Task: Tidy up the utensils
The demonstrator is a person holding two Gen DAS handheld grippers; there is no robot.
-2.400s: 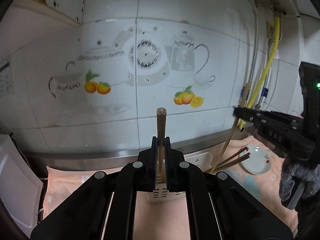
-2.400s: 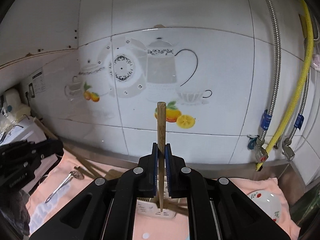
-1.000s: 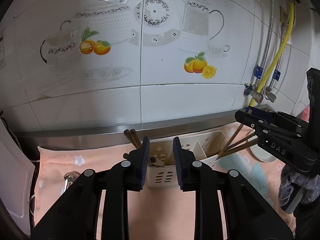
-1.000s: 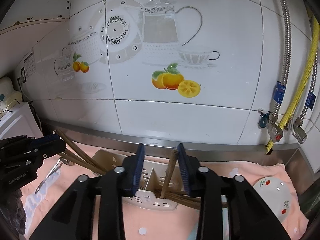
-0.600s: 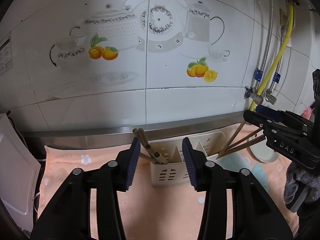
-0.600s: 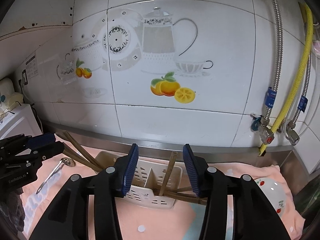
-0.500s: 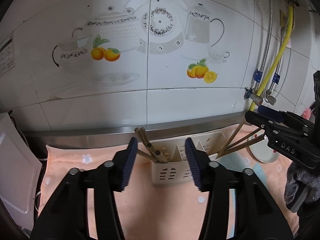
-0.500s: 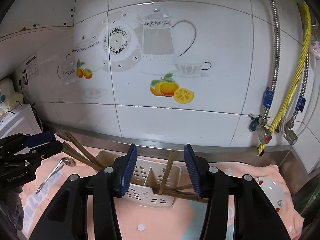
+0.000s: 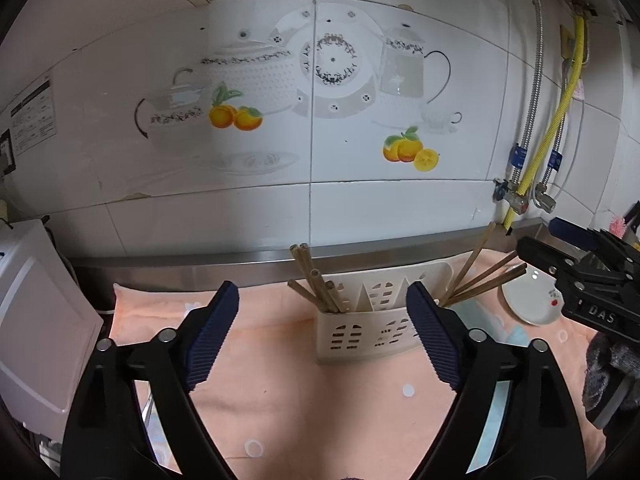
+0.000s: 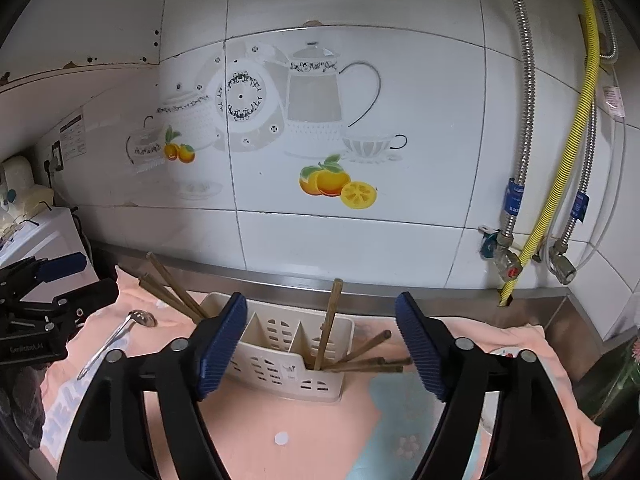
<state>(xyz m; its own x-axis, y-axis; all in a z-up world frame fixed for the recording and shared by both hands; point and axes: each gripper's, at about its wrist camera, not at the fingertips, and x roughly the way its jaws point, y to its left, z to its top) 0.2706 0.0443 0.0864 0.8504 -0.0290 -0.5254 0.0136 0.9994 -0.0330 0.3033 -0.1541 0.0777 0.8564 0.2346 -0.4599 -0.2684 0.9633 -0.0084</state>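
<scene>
A cream slotted utensil holder point(image 9: 370, 316) point(image 10: 288, 354) stands on the peach towel near the wall. Brown wooden chopsticks lean in its left compartment point(image 9: 316, 282) point(image 10: 172, 288) and in its right one point(image 9: 480, 272) point(image 10: 330, 324). A metal spoon point(image 10: 120, 332) lies on the towel left of the holder. My left gripper point(image 9: 322, 340) is open wide and empty, hovering in front of the holder. My right gripper point(image 10: 320, 344) is open wide and empty, also in front of it. Each gripper shows at the edge of the other's view.
A small white plate with red cherries point(image 9: 532, 300) lies on the towel at the right. A white appliance point(image 9: 36, 316) stands at the left. Pipes and a yellow hose point(image 10: 560, 160) run down the tiled wall at the right. A steel ledge point(image 9: 240, 266) runs behind the towel.
Both grippers were shut on a chopstick each, then opened and let them drop into the holder. Both have since pulled back and opened wider.
</scene>
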